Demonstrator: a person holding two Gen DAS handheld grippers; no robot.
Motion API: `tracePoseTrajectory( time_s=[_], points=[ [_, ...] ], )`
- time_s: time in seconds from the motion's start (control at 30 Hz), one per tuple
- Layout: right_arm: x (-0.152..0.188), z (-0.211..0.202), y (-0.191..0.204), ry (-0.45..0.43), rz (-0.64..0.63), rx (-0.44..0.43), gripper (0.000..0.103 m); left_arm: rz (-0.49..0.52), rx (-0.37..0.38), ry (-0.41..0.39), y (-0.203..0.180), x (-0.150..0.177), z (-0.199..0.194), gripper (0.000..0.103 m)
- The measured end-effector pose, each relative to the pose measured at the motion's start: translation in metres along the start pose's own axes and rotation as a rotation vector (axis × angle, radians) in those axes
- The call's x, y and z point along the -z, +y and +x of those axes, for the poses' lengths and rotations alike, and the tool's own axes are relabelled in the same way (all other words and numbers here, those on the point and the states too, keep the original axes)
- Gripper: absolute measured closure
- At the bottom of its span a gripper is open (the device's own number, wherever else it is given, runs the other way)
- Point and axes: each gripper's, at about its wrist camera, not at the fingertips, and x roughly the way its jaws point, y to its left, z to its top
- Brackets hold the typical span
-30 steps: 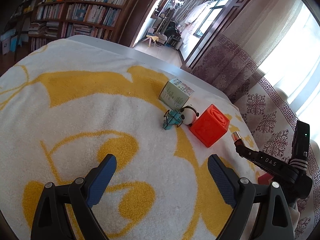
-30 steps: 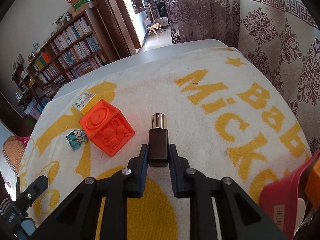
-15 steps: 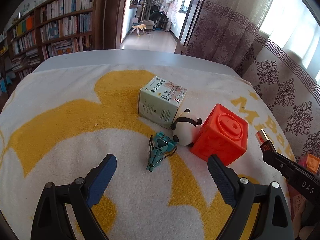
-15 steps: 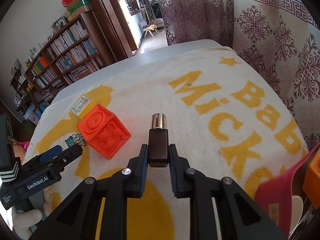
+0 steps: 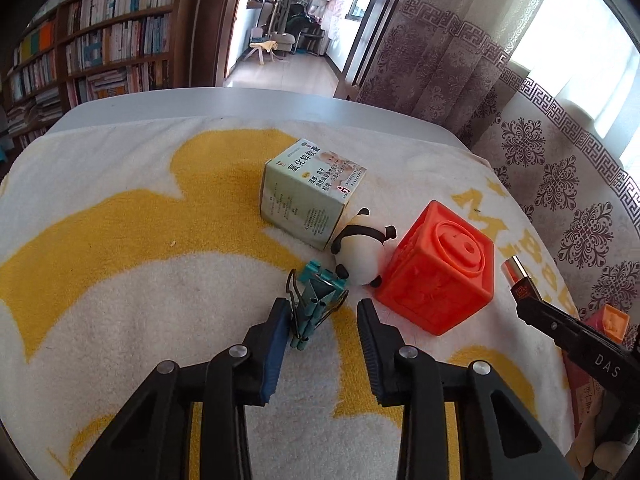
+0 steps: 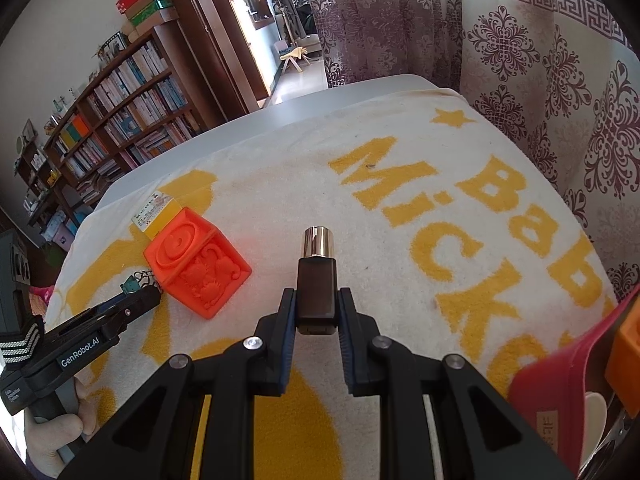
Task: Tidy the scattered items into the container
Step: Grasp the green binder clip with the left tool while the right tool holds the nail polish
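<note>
A teal binder clip (image 5: 318,292) lies on the towel between the jaws of my left gripper (image 5: 320,304), which are closing. The left pad touches one wire handle and the right pad stands at the other. Just beyond the clip are a panda figure (image 5: 360,252), an orange cube (image 5: 436,272) and a pale green carton (image 5: 308,196). My right gripper (image 6: 316,296) is shut on a dark lipstick tube (image 6: 316,280) with a shiny cap, held above the towel. A red container (image 6: 560,368) shows at the lower right of the right wrist view.
A white and yellow towel (image 6: 400,152) covers the grey table (image 5: 240,100). An orange block (image 6: 624,360) sits in the red container. Patterned curtains (image 6: 520,40) hang close on the right, and a bookshelf (image 5: 100,40) stands behind the table.
My left gripper has moved in over the binder clip and its jaws have closed from wide apart to the clip's width. The right gripper and its lipstick tube have not moved.
</note>
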Motion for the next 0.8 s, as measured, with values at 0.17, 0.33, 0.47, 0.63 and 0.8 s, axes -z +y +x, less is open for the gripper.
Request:
tracePoseTrajectory(
  time_s=[0.17, 0.33, 0.47, 0.63, 0.8],
  points=[
    [0.000, -0.002, 0.000, -0.014, 0.000, -0.005, 0.081, -0.032, -0.006, -0.038, 0.009, 0.013, -0.015, 0.084],
    [-0.001, -0.003, -0.003, -0.017, 0.012, -0.010, 0.081, -0.034, -0.009, -0.122, 0.008, 0.003, -0.027, 0.065],
    [-0.001, 0.001, -0.006, -0.003, 0.029, -0.010, 0.081, 0.006, -0.038, -0.205, -0.004, -0.002, -0.031, 0.017],
    [-0.001, 0.002, -0.006, 0.003, 0.029, -0.009, 0.081, 0.123, -0.135, -0.132, -0.024, -0.010, -0.007, 0.025],
    [-0.001, 0.000, -0.004, -0.005, 0.024, -0.010, 0.081, 0.091, -0.140, -0.004, -0.016, -0.016, 0.022, 0.071]
  ],
)
